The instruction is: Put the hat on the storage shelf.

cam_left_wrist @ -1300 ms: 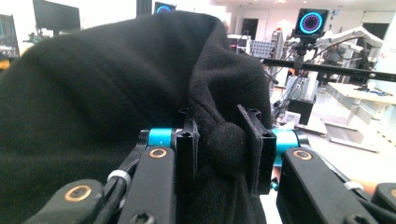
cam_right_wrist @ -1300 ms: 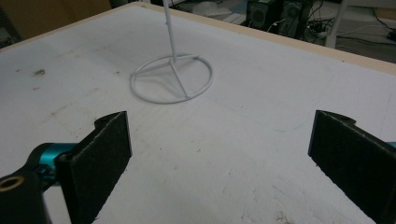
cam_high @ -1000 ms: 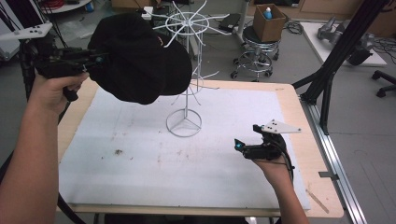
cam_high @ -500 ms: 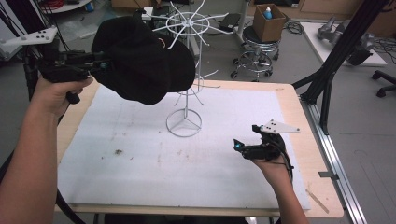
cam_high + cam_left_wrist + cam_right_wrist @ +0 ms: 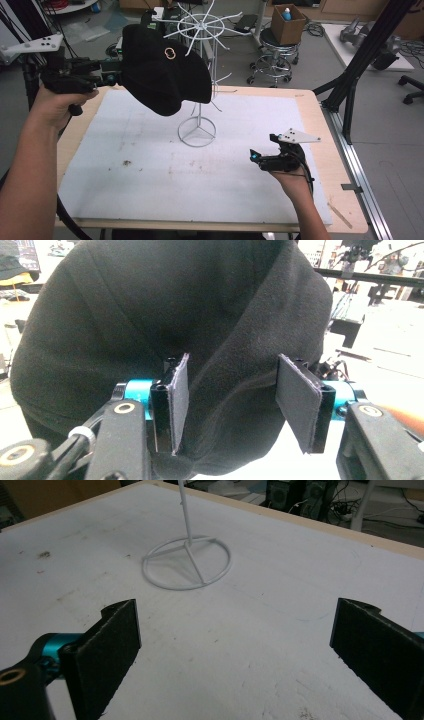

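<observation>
A black fleece hat [image 5: 165, 75] with a small ring badge hangs in the air over the table's back left, right in front of a white wire rack [image 5: 197, 132]. My left gripper [image 5: 117, 77] holds it by the edge from the left. In the left gripper view the hat [image 5: 200, 305] bunches between the two pads, and the left gripper [image 5: 230, 395] is shut on that fold. My right gripper [image 5: 252, 157] rests low at the table's right, open and empty. In its own view the right gripper [image 5: 235, 645] faces the rack's round base [image 5: 187, 562].
A white mat [image 5: 150, 175] covers most of the wooden table [image 5: 320, 130]. The rack's spokes [image 5: 220, 25] fan out above the hat. Behind the table stand a stool [image 5: 272, 55], a cardboard box [image 5: 287, 22] and a black frame leg [image 5: 360, 70].
My left gripper has carried the hat to the right and slightly up, closer to the rack's pole and spokes. The right gripper has stayed put.
</observation>
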`<state>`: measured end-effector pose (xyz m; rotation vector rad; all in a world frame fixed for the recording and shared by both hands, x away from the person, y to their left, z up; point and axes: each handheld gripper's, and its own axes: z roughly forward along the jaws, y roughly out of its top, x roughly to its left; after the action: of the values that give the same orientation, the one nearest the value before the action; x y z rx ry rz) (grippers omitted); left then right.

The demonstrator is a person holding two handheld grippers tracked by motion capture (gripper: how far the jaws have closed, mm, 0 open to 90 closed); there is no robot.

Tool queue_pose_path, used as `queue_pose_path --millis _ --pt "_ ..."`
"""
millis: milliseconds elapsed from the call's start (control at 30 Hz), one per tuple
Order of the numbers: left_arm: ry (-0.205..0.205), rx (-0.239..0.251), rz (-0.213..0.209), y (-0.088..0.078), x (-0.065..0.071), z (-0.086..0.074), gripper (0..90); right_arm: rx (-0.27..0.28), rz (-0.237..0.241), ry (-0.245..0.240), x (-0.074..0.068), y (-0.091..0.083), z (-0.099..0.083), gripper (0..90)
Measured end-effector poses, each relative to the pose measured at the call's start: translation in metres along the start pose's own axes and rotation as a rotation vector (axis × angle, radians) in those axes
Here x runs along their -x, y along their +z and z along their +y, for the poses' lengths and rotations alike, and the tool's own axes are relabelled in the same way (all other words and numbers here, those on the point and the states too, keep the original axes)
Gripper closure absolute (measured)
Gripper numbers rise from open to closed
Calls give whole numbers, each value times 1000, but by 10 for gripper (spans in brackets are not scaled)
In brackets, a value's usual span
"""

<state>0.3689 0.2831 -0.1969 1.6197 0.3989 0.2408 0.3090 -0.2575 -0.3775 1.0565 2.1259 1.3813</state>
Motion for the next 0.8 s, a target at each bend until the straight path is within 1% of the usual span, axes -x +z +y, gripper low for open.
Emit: queue_pose_path --millis 167,200,300,500,600,667,733,800 --pt "1 -17 16 -5 6 -10 399 -1 1 -3 0 0 0 51" --pt "1 -17 16 -5 6 -10 395 -1 1 -3 0 0 0 51" --pt "0 -26 15 -8 11 -19 379 0 3 -5 -1 1 0 51" --pt "-3 -22 10 -12 18 -29 370 1 4 -5 -1 1 0 51" --pt "-7 -25 16 -16 20 -35 369 0 3 -4 -1 1 0 51" --pt "-3 -27 28 -20 21 -38 367 -1 4 -4 -1 1 0 51" --pt "-4 -27 31 -24 22 -41 367 -2 3 -4 -1 1 0 51" --pt "-6 -28 31 -25 23 -42 367 -3 5 -3 -1 1 0 51"
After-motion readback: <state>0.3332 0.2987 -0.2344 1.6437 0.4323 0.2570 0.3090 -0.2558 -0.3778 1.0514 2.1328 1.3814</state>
